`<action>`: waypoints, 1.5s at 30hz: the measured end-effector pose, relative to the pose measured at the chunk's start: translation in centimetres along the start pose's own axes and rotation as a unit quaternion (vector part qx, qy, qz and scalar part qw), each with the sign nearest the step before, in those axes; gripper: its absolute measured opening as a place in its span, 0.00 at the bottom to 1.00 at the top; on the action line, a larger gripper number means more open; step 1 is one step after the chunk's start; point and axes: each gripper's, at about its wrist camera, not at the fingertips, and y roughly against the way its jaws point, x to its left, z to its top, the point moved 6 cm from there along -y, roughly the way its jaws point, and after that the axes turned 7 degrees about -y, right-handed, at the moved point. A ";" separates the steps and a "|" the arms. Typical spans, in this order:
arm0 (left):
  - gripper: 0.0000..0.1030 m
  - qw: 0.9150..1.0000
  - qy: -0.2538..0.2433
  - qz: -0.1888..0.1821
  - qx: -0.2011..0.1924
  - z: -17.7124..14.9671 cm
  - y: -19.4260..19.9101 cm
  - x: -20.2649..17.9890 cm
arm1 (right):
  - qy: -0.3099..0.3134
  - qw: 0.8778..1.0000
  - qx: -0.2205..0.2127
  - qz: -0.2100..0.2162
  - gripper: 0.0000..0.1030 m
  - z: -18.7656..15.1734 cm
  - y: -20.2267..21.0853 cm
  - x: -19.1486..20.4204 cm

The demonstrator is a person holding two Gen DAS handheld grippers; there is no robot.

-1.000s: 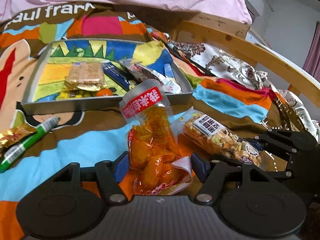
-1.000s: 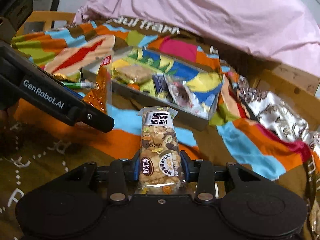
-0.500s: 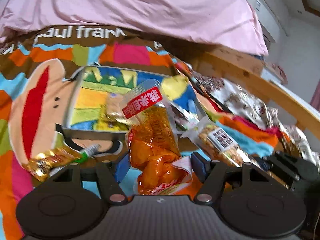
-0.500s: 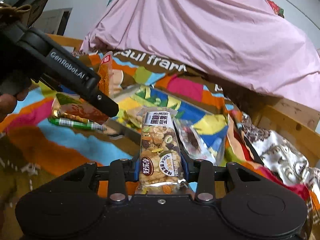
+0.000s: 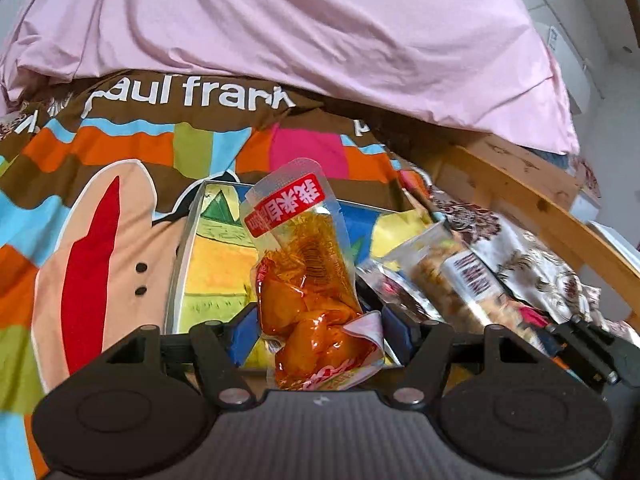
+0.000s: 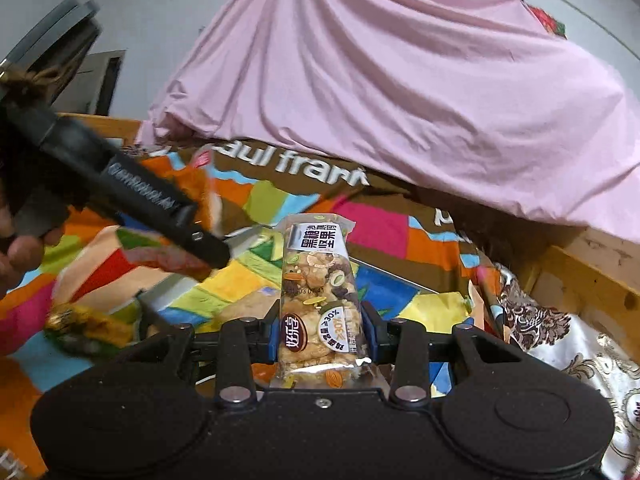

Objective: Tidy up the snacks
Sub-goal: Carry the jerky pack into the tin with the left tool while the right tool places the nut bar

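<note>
Snacks were clamped: left hand-held gripper [image 5: 318, 330] held an orange pouch [image 5: 312, 296], right hand-held gripper [image 6: 320, 330] a nut bar [image 6: 316, 300]; either could slip short of the tray [image 5: 180, 264].

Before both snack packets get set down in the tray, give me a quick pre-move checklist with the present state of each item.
1. Left tool grips the orange snack packet: ok, the pads press on both its sides.
2. Right tool grips the nut bar: ok, clamped at its lower half.
3. Tray in view ahead of the left tool: ok, its near left corner shows.
4. Free room in the tray: ok on the left part; the right part holds other packets.
5. Tools apart from each other: ok, the left tool sits to the left of the nut bar, with no contact.
6. Packets seated firmly enough not to slip: cannot tell.
</note>
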 end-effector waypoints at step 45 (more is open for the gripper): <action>0.71 0.988 0.014 0.049 0.146 -1.6 -10.4 6.7 | 0.011 0.996 0.089 -0.005 0.41 -4.8 -12.3 0.5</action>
